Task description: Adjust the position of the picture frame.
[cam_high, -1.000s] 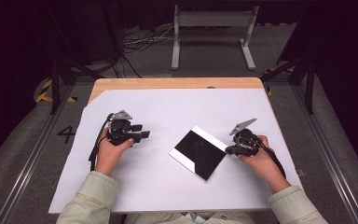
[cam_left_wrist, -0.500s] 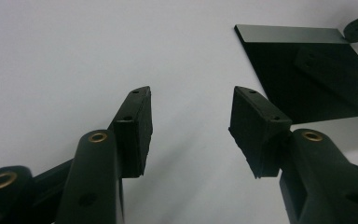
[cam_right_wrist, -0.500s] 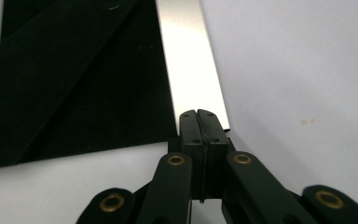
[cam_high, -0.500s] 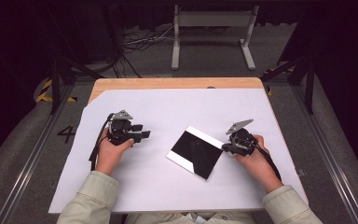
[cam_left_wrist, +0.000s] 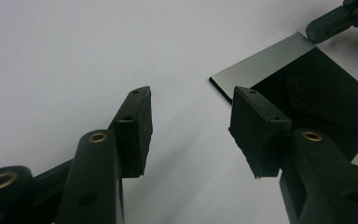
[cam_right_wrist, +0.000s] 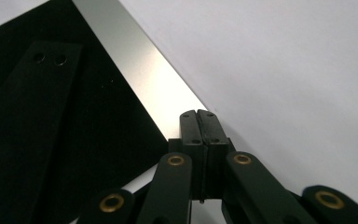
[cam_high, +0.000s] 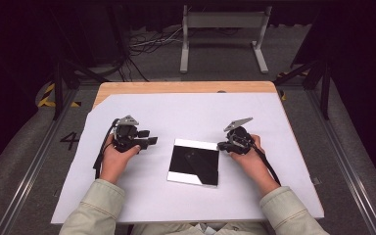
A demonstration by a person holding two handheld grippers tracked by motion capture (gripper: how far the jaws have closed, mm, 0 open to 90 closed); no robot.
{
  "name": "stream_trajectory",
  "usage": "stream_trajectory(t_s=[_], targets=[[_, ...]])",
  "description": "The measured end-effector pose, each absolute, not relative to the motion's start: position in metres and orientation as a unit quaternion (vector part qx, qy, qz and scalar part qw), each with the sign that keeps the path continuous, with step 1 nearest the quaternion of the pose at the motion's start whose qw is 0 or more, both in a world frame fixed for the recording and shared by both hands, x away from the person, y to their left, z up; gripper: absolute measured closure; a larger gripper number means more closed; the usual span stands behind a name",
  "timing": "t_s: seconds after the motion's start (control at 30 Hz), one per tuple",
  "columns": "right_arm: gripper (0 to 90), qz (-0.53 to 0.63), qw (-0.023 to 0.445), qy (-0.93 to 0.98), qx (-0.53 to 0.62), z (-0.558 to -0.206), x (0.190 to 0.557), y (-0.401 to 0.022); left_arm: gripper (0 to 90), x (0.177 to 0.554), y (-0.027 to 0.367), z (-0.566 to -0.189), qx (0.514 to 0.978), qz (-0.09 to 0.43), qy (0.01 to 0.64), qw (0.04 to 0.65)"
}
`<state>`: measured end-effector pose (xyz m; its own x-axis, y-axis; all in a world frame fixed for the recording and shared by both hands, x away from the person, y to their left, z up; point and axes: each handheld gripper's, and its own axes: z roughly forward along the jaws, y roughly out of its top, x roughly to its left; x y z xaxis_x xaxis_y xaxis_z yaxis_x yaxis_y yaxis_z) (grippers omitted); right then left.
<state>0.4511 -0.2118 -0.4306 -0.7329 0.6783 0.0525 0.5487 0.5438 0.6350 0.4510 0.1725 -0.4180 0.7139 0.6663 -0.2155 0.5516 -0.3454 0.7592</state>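
Fingers of the right gripper point(cam_high: 223, 145) are pressed tightly together with nothing between them, their joined tips set against the far right corner of a dark square plate point(cam_high: 195, 162) that lies flat near the middle of the white sheet point(cam_high: 186, 112) covering the table point(cam_high: 176, 87). In the right gripper view the closed fingers point(cam_right_wrist: 199, 122) sit at the plate's bright, mirror-like margin point(cam_right_wrist: 135, 70), touching or just short of it; which of the two cannot be told. The left gripper point(cam_high: 149, 142) rests well to the plate's left, its fingers point(cam_left_wrist: 135, 126) spread wide and empty, pointing toward the plate's near corner point(cam_left_wrist: 223, 84) in the left gripper view. The plate looks thin, rigid and glossy, a black face with pale strips along two opposite edges, and it reflects the gripper above it. By that look it is probably light but slick, likely to slide across the sheet under a push rather than lift, and possibly brittle if it is glass or polished tile. Lying flush on the sheet, it offers no face to pinch from above; the likely hold is at an edge or corner, once one side is nudged up or slid past the table's rim, with the fingers closing across its thickness gently.
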Motion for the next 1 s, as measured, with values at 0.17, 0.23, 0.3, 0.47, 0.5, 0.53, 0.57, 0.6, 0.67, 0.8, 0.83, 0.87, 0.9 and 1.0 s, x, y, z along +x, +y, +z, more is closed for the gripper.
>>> stream_trajectory(t_s=[0.17, 0.23, 0.3, 0.47, 0.5, 0.53, 0.57, 0.6, 0.67, 0.8, 0.83, 0.87, 0.9, 1.0], targets=[[90.0, 0.341, 0.089, 0.867, 0.351, -0.433, 0.454, -0.209, 49.5, 0.451, 0.173, -0.418, 0.818, 0.063, 0.37, 0.436], [90.0, 0.355, 0.078, 0.862, 0.353, -0.432, 0.453, -0.212, 49.5, 0.45, 0.172, -0.416, 0.818, 0.064, 0.369, 0.437], [90.0, 0.357, 0.085, 0.864, 0.345, -0.427, 0.449, -0.212, 49.5, 0.447, 0.172, -0.414, 0.818, 0.064, 0.368, 0.437], [90.0, 0.359, 0.091, 0.885, 0.284, -0.408, 0.424, -0.207, 49.6, 0.44, 0.175, -0.409, 0.819, 0.071, 0.36, 0.442], [90.0, 0.359, 0.089, 0.889, 0.271, -0.404, 0.417, -0.206, 49.7, 0.438, 0.175, -0.409, 0.819, 0.071, 0.361, 0.441], [90.0, 0.362, 0.083, 0.891, 0.261, -0.401, 0.411, -0.205, 49.7, 0.436, 0.176, -0.409, 0.82, 0.073, 0.359, 0.441], [90.0, 0.364, 0.077, 0.894, 0.25, -0.398, 0.404, -0.203, 49.7, 0.435, 0.177, -0.408, 0.821, 0.075, 0.358, 0.438], [90.0, 0.365, 0.072, 0.896, 0.241, -0.396, 0.397, -0.201, 49.7, 0.434, 0.177, -0.408, 0.821, 0.075, 0.357, 0.439], [90.0, 0.364, 0.063, 0.902, 0.222, -0.394, 0.386, -0.198, 49.7, 0.432, 0.18, -0.408, 0.823, 0.077, 0.354, 0.437], [90.0, 0.347, 0.045, 0.919, 0.18, -0.398, 0.367, -0.189, 49.7, 0.431, 0.182, -0.407, 0.822, 0.076, 0.356, 0.439], [90.0, 0.339, 0.04, 0.922, 0.181, -0.4, 0.365, -0.187, 49.7, 0.431, 0.182, -0.407, 0.821, 0.075, 0.355, 0.44], [90.0, 0.334, 0.035, 0.925, 0.179, -0.402, 0.363, -0.185, 49.7, 0.432, 0.182, -0.407, 0.821, 0.075, 0.356, 0.44], [90.0, 0.331, 0.029, 0.927, 0.172, -0.404, 0.361, -0.182, 49.7, 0.432, 0.182, -0.408, 0.821, 0.075, 0.356, 0.44], [90.0, 0.319, 0.016, 0.936, 0.149, -0.407, 0.355, -0.171, 49.7, 0.432, 0.182, -0.408, 0.821, 0.076, 0.358, 0.438]])
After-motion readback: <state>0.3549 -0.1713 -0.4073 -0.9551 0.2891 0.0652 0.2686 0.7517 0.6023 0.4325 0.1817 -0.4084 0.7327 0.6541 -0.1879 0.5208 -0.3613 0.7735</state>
